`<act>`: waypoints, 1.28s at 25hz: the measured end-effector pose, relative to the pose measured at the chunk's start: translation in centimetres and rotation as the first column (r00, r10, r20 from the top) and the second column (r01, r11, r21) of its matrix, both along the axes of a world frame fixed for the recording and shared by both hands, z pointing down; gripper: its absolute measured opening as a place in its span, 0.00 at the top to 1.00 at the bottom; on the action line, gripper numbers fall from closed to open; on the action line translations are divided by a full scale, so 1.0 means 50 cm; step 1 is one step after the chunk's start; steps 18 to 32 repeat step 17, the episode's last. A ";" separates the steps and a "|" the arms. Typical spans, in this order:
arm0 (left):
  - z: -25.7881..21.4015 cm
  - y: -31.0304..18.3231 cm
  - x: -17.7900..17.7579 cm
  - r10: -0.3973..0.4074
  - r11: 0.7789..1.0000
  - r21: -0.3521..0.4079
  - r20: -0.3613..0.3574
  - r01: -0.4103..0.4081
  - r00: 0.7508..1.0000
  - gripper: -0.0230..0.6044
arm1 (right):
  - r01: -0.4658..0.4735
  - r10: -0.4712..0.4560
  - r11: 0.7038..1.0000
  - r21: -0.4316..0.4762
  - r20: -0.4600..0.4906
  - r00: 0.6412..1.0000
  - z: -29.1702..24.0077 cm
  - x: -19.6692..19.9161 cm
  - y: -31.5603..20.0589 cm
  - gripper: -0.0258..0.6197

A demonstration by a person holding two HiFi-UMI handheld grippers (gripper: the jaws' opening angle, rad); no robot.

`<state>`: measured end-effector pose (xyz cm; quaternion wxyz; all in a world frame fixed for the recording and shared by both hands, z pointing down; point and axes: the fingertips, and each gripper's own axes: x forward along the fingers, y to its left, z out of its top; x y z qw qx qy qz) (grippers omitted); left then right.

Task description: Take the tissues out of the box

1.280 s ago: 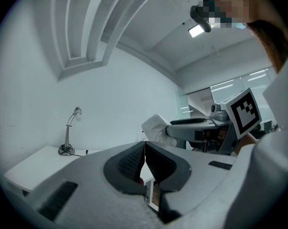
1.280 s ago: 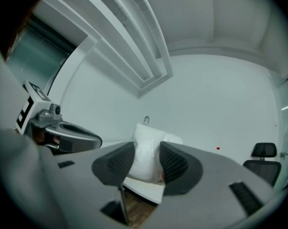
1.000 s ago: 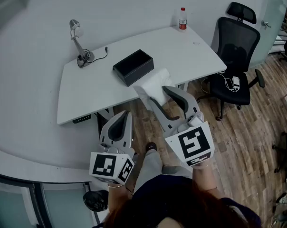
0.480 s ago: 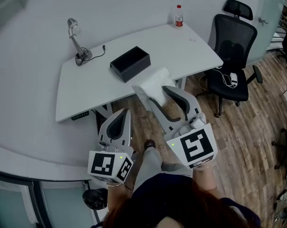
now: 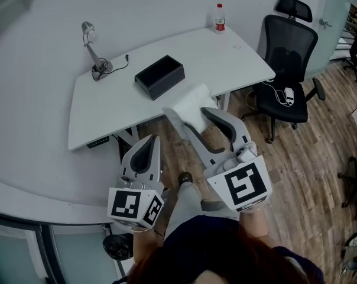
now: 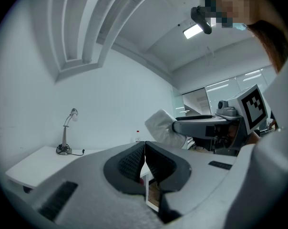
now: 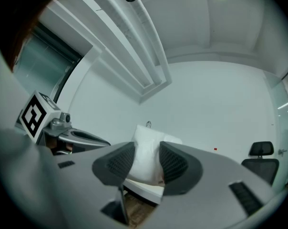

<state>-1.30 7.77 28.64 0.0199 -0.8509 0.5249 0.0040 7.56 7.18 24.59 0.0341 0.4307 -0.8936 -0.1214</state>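
A white pack of tissues (image 5: pixel 187 106) is clamped in my right gripper (image 5: pixel 195 119), held in the air in front of the white desk (image 5: pixel 107 111). In the right gripper view the pack (image 7: pixel 145 159) sits between both ribbed pads. A black open box (image 5: pixel 159 76) stands on the desk, apart from the pack. My left gripper (image 5: pixel 143 157) hangs lower and nearer the person, below the desk's front edge, jaws together and empty; in its own view the pads (image 6: pixel 134 162) meet and the tissue pack (image 6: pixel 162 127) shows beyond them.
A desk lamp (image 5: pixel 94 52) with a cable stands at the desk's back left, a bottle with a red cap (image 5: pixel 219 16) at the back right. A black office chair (image 5: pixel 288 64) is to the right on the wooden floor (image 5: pixel 308 158). A curved white counter (image 5: pixel 42 194) lies at the left.
The view has drifted slightly, so the desk and box sit a little further left and up. Both grippers keep their pose, the right one still holding the tissue pack.
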 end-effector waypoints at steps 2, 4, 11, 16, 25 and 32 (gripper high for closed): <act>0.000 0.002 0.001 0.001 1.000 0.000 0.001 -0.001 1.000 0.93 | 0.000 0.000 1.000 0.001 0.001 1.000 0.000 0.000 0.003 0.69; -0.001 0.003 0.002 0.004 1.000 0.002 0.003 -0.004 1.000 0.93 | 0.000 0.000 1.000 0.005 0.006 1.000 -0.002 0.000 0.005 0.69; 0.002 0.005 -0.008 0.002 1.000 -0.001 0.001 -0.002 1.000 0.93 | 0.001 -0.001 1.000 0.008 0.002 1.000 -0.002 -0.009 0.007 0.69; 0.006 -0.005 -0.020 0.001 1.000 -0.003 -0.005 -0.001 1.000 0.93 | 0.000 0.000 1.000 0.002 -0.007 1.000 0.004 -0.020 -0.002 0.69; 0.008 -0.007 -0.022 0.001 1.000 -0.004 -0.006 -0.001 1.000 0.93 | 0.000 0.000 1.000 0.000 -0.008 1.000 0.005 -0.022 -0.005 0.69; 0.008 -0.007 -0.022 0.001 1.000 -0.004 -0.006 -0.001 1.000 0.93 | 0.000 0.000 1.000 0.000 -0.008 1.000 0.005 -0.022 -0.005 0.69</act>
